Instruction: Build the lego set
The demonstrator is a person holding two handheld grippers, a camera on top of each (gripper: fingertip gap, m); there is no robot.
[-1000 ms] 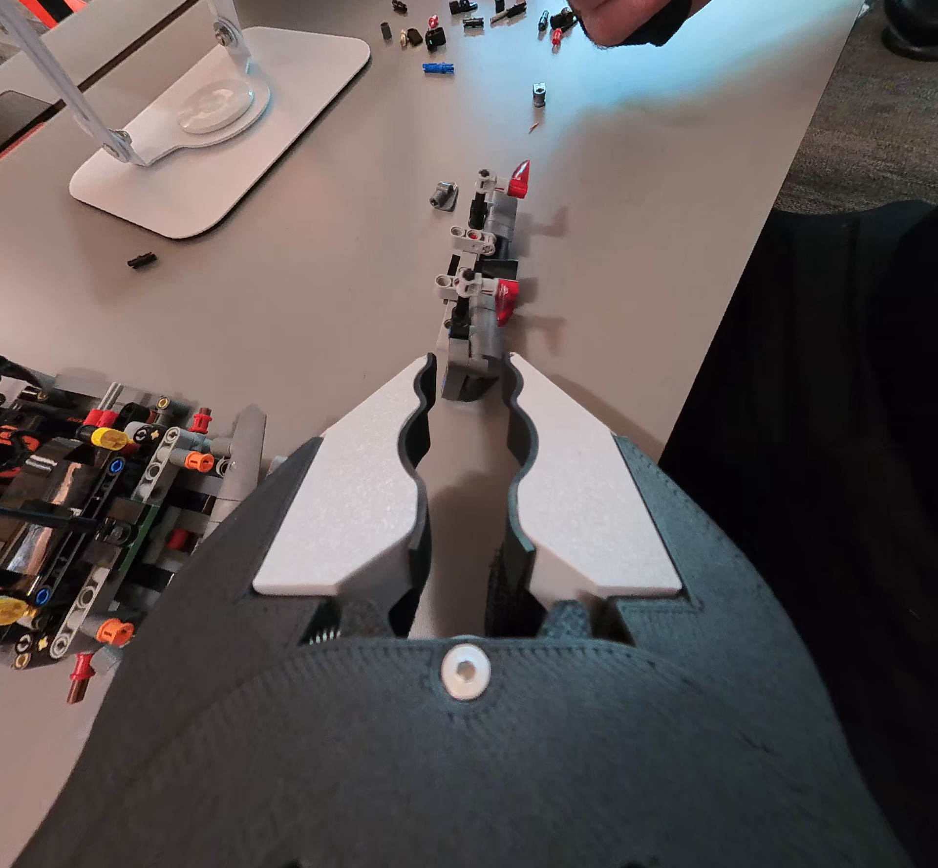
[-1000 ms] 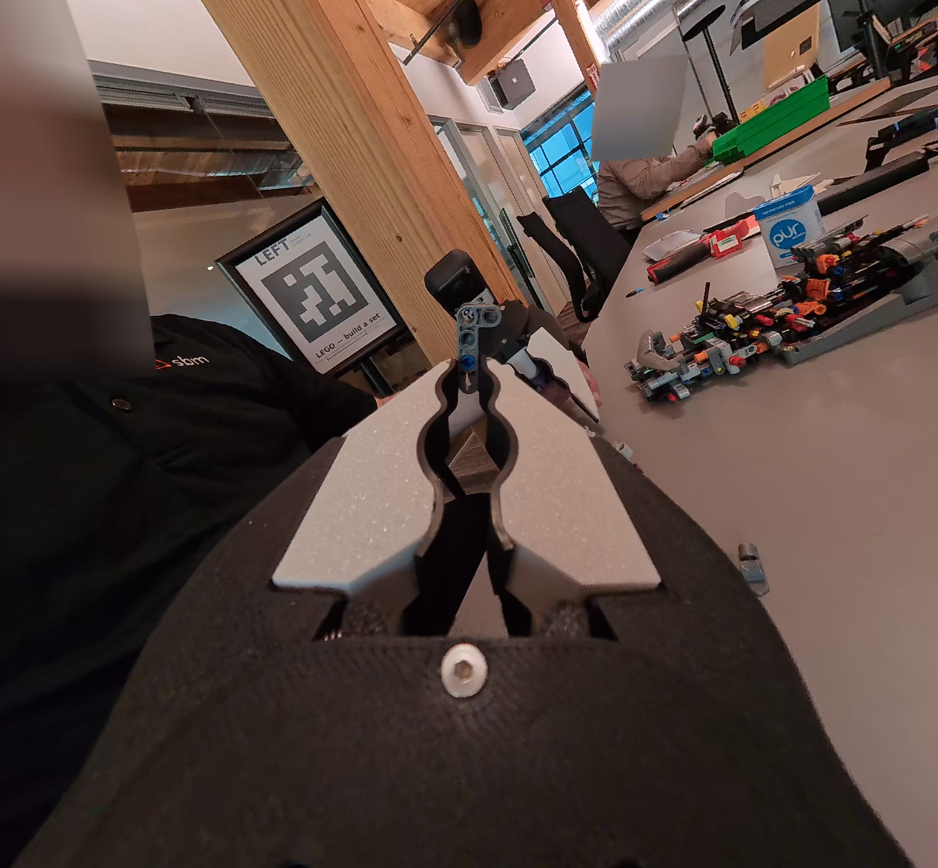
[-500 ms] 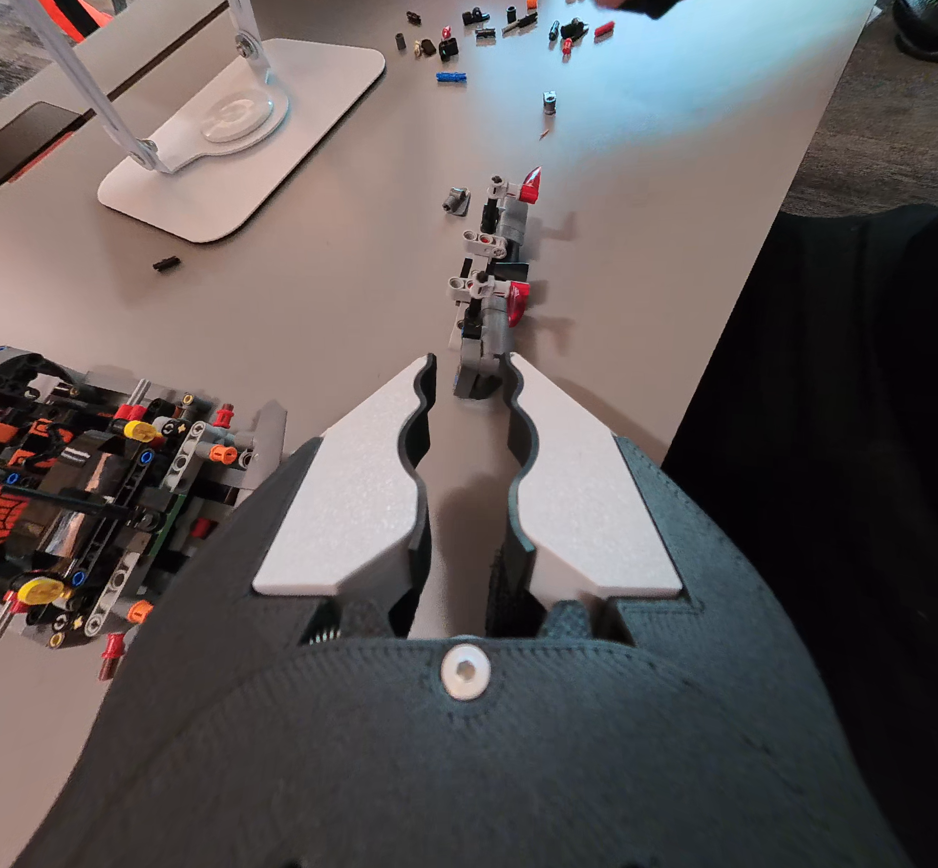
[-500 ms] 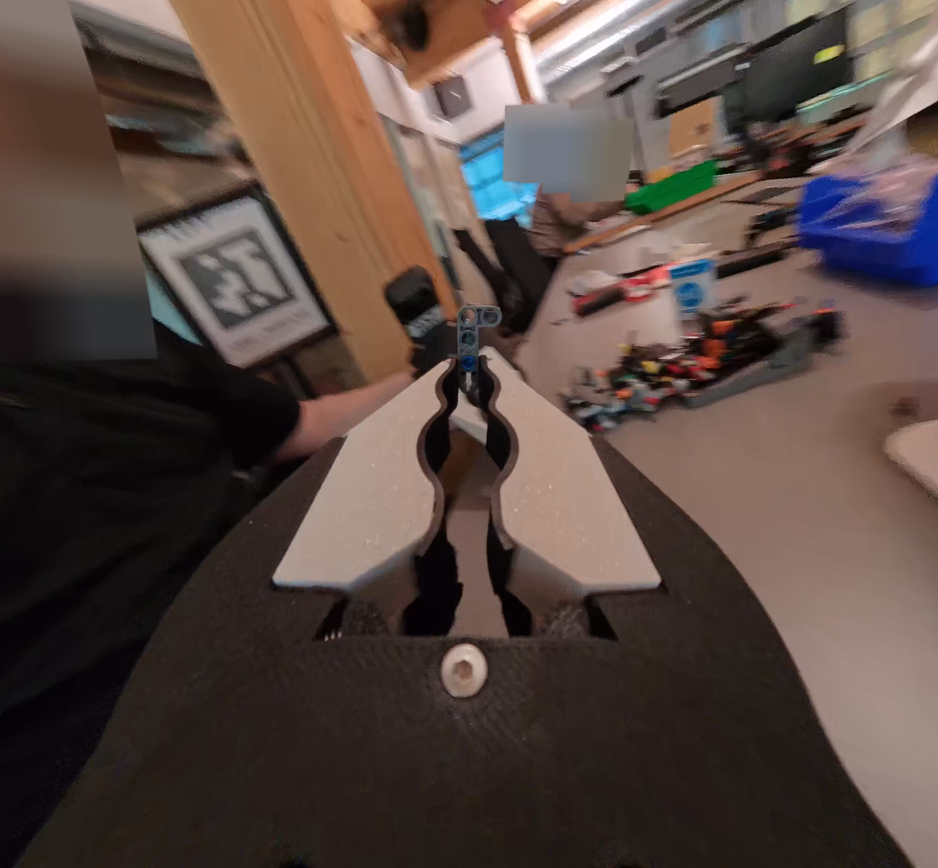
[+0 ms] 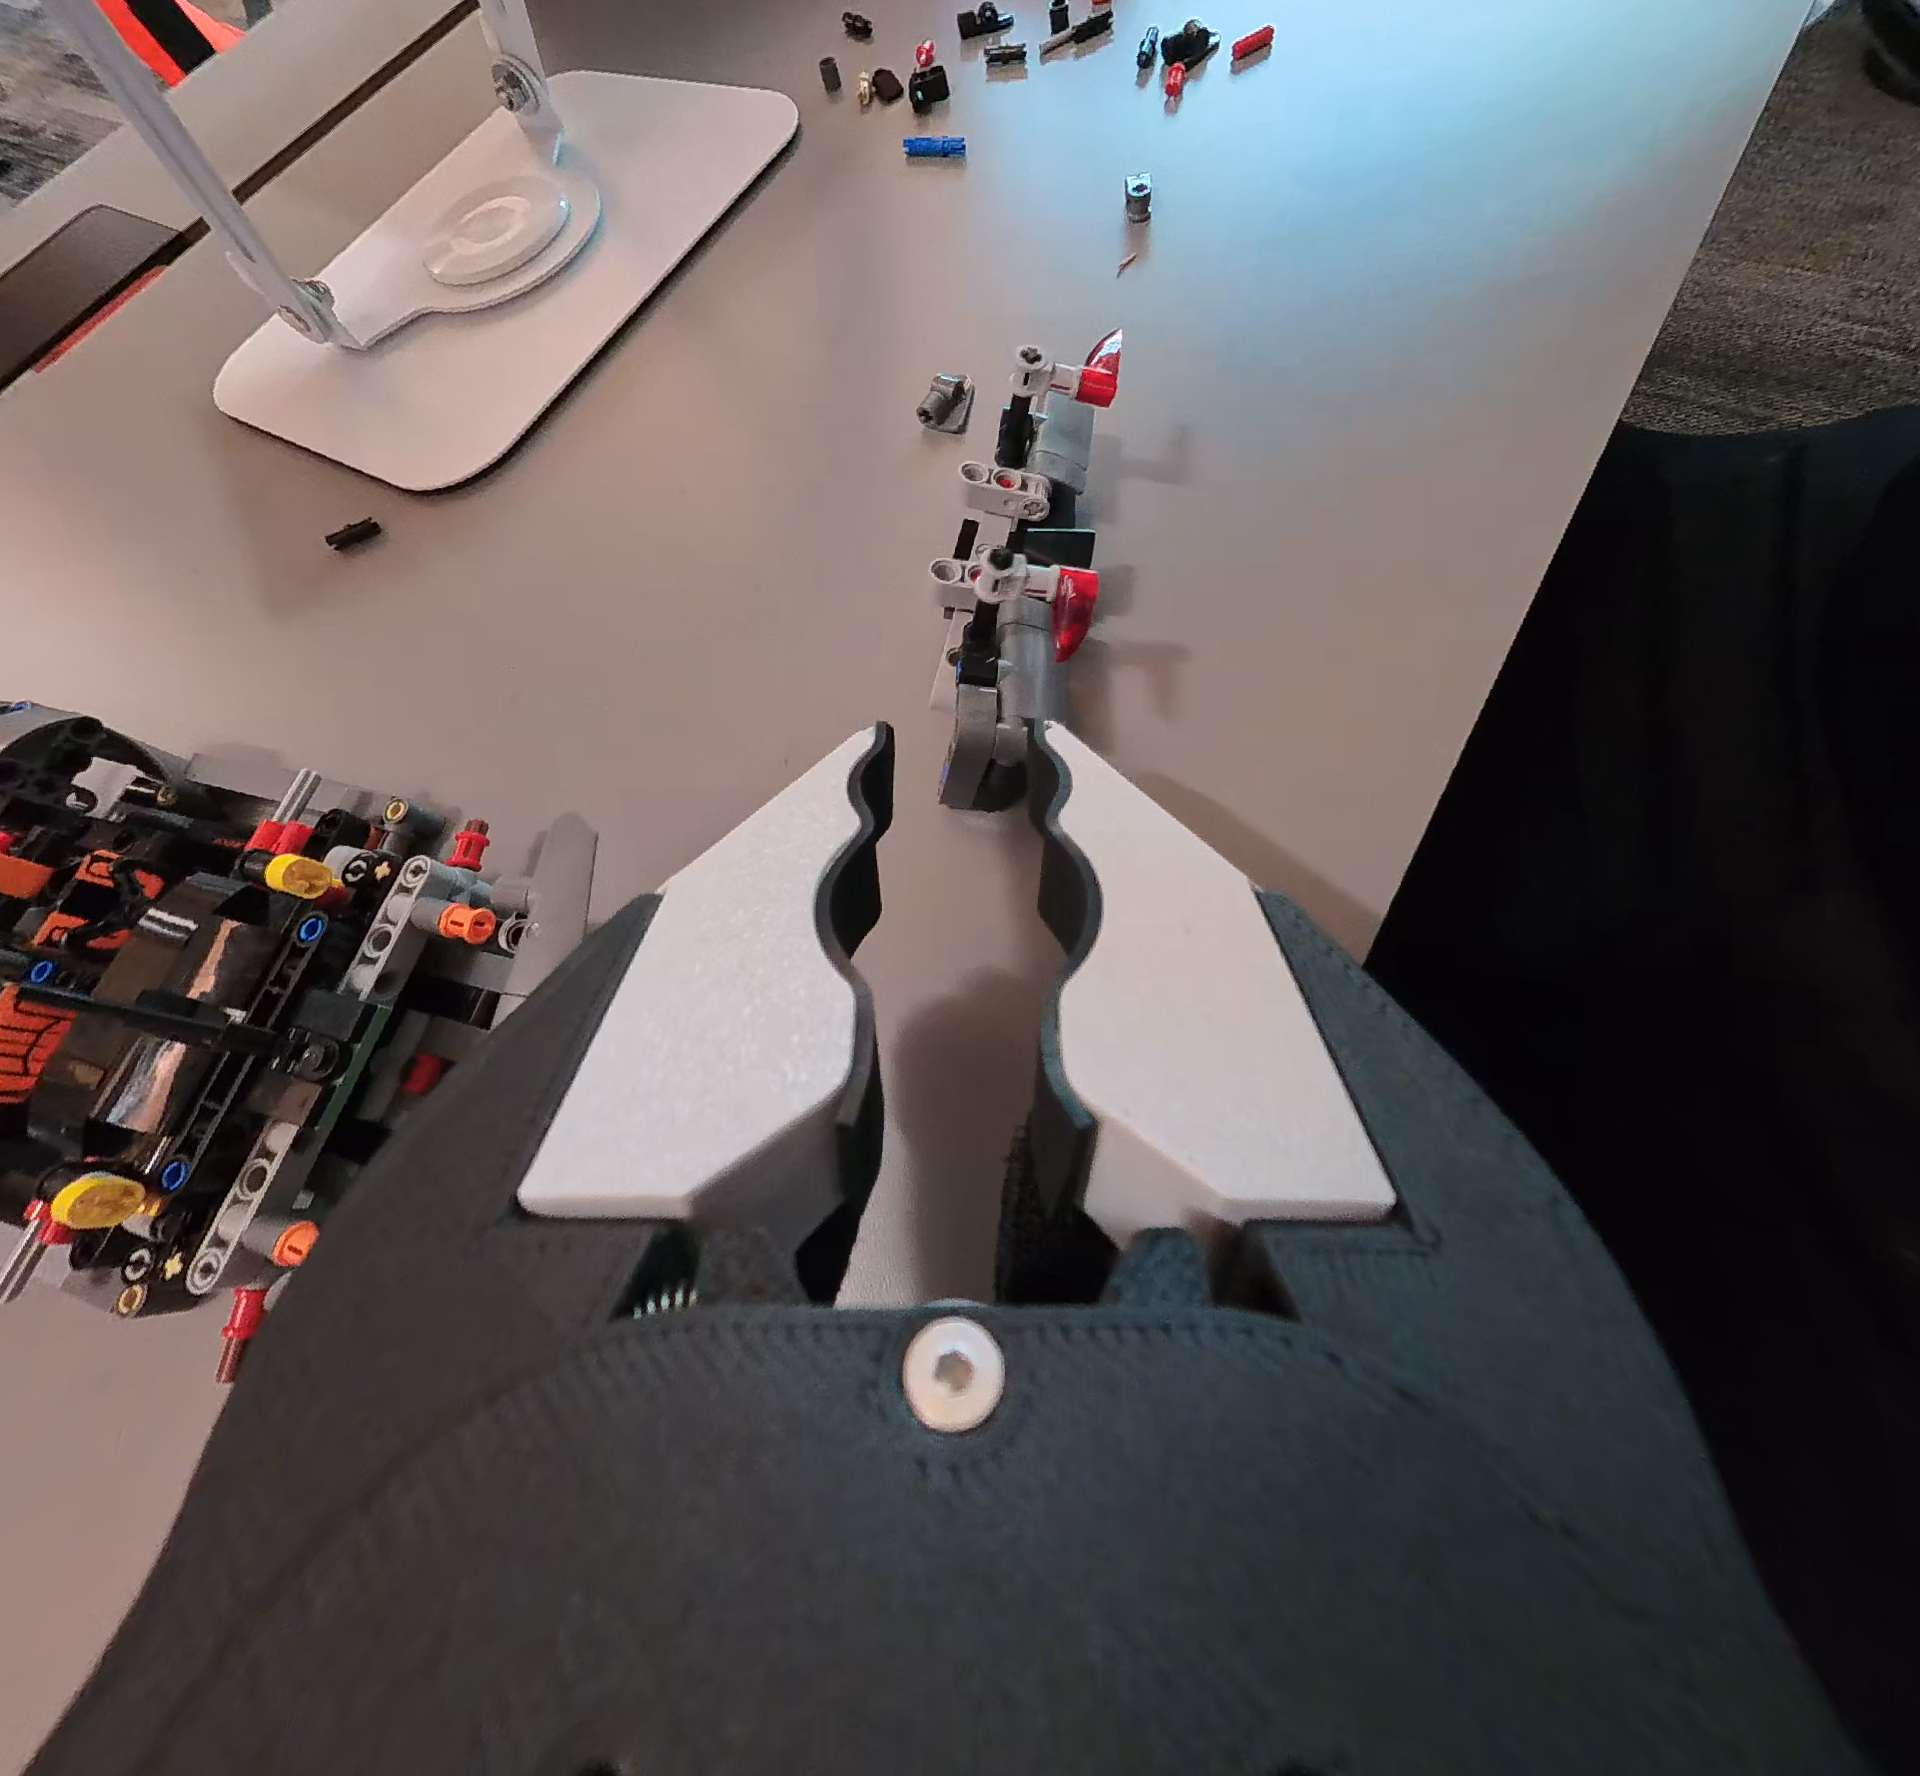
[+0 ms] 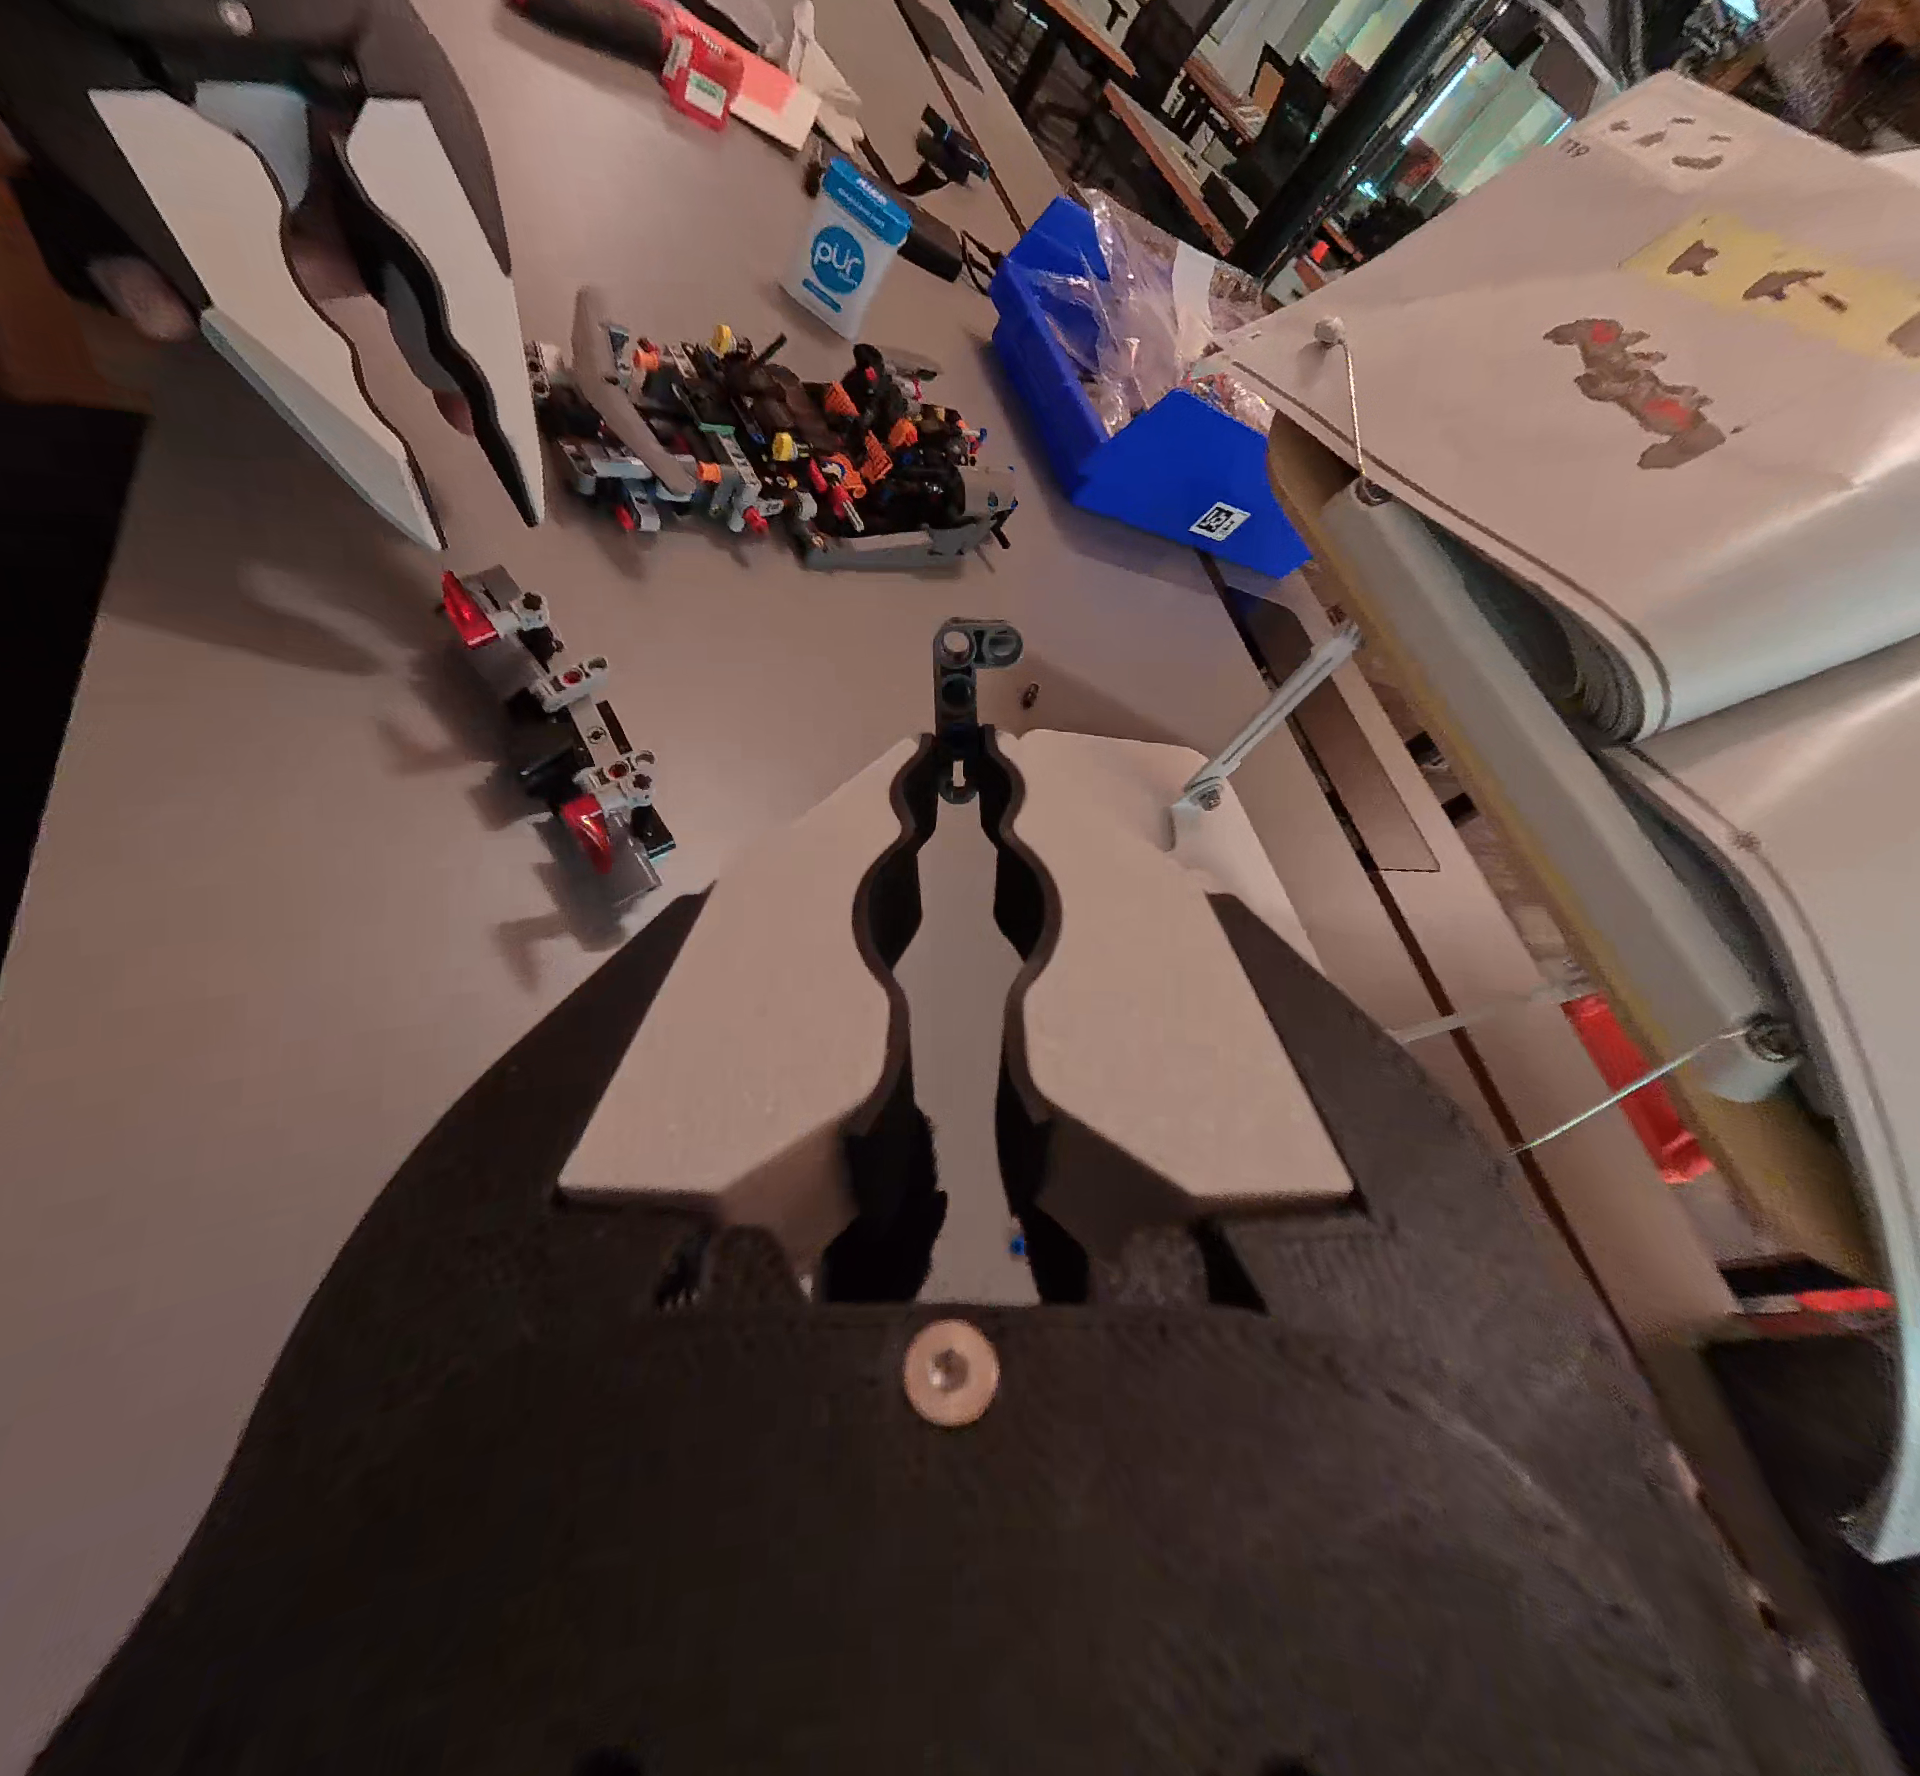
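I am mid-step on a small add-on: my right tongs point(image 6: 957, 758) are nearly closed, pinching a dark grey L-shaped lift-arm point(image 6: 966, 677) by its lower end so it stands up beyond the tips. My left tongs point(image 5: 961, 770) are parted and hold nothing, poised at the near end of the grey sub-assembly with red tips point(image 5: 1023, 573), which lies on the counter point(image 5: 644, 625) straight ahead of them. The large chassis build point(image 5: 187, 1030) sits off to their left. Next, I judge, the left tongs should steady the sub-assembly while the right lines the lift-arm's holes up with a pin and presses squarely.
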